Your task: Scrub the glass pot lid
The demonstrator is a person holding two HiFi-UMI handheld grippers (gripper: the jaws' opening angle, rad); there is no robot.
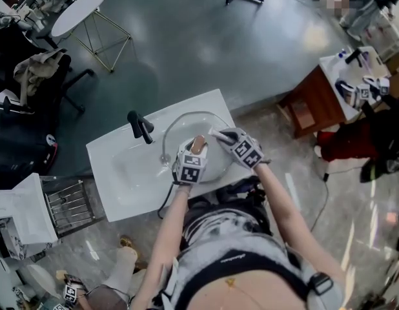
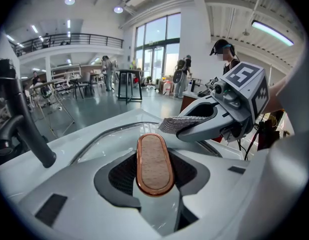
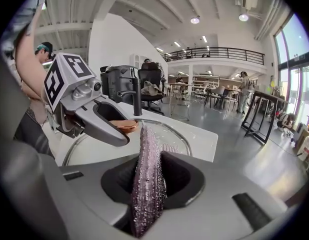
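Left gripper (image 1: 193, 152) is clamped on the copper-rimmed handle (image 2: 154, 164), holding the glass pot lid (image 1: 181, 129) over the sink (image 1: 119, 170) basin. Right gripper (image 1: 220, 134) pinches the scouring pad (image 3: 147, 181) edge-on, at the lid's right side.

Risks:
- Scrub force far from the handle likely torques the lid, so it twists or slips in the jaws.
- The rim could knock the faucet (image 1: 140, 126).
- The pad could drag out of its pinch.

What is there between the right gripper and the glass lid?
A glittery scrubbing cloth, pinched in the right gripper, sticks out toward the glass lid; whether it touches is unclear. The right gripper view shows it best.
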